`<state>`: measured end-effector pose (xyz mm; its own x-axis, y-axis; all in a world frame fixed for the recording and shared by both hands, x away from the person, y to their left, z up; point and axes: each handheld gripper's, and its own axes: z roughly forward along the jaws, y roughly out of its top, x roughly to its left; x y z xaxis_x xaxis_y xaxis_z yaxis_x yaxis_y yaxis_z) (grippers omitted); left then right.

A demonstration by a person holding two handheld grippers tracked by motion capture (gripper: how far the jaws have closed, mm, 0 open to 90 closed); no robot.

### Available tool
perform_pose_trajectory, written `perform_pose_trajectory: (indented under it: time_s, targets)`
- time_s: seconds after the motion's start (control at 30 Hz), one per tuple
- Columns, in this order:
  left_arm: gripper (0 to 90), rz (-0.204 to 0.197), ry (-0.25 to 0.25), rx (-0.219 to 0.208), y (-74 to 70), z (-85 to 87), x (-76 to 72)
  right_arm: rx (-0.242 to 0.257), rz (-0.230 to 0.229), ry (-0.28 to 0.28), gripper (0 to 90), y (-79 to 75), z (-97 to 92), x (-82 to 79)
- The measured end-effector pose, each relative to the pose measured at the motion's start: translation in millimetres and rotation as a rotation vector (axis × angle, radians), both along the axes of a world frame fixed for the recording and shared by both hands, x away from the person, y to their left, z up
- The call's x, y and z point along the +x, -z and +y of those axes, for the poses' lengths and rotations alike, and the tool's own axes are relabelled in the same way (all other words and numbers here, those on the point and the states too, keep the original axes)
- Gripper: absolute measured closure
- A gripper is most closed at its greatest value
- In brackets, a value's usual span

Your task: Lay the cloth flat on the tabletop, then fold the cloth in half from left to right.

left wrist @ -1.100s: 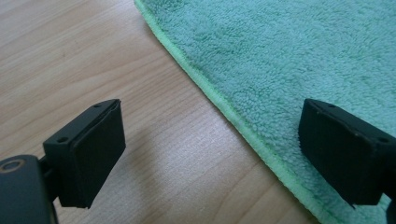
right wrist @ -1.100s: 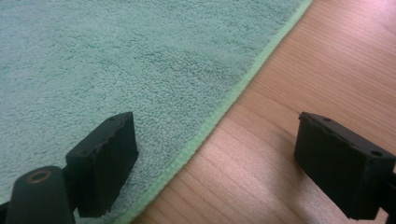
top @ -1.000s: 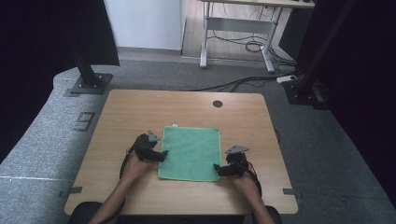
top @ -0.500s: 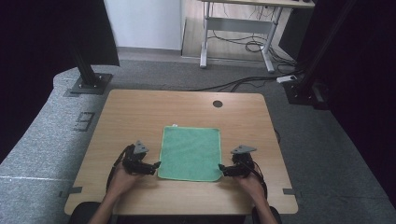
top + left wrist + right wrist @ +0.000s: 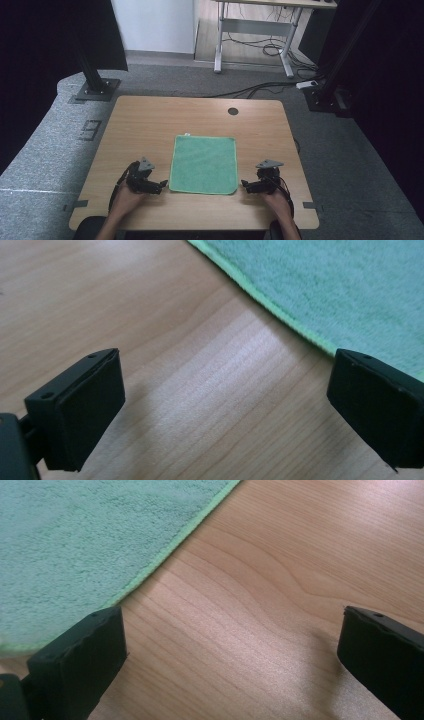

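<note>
**Both grippers set at the near corners of the cloth**

The tabletop [image 5: 150,125] carries one thing — a green cloth [image 5: 204,162] spread flat, lying toward the near edge and roughly midway between the left and right edges. There is no box, bowl or other container on it, so nothing is held in anything.

The left hand-held gripper [image 5: 161,186] rests just beside the cloth's near left corner, and the right hand-held gripper [image 5: 246,185] just beside its near right corner. In each gripper view the jaws stand wide apart with bare wood between them; one jaw of each sits at the cloth's hem.

The step in hand looks like taking the two near corners. To do it well, I judge each gripper should slide inward until the hem lies well between its jaws, then pinch close to the corner — both sides evenly, so the cloth lifts without skewing.
</note>
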<state>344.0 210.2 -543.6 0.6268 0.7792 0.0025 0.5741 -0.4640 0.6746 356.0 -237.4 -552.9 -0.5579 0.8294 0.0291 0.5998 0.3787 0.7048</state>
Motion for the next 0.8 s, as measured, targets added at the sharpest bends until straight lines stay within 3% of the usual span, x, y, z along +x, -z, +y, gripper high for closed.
perform_pose_trajectory:
  time_s: [0.03, 0.3, 0.8]
  targets:
    - [1.4, 0.002, 0.006, 0.026, 3.5, -2.9, 0.5, -0.011, -0.004, -0.005, 0.0, 1.3, 0.1, 0.2]
    - [0.0, 0.022, 0.007, 0.005, 5.5, -3.2, 3.0, -0.007, -0.02, -0.012, 0.0, 4.0, 1.4, 1.2]
    - [0.0, 0.022, 0.015, 0.007, 5.4, -2.9, 3.8, -0.01, -0.022, -0.003, 0.0, 3.9, 2.4, 1.7]
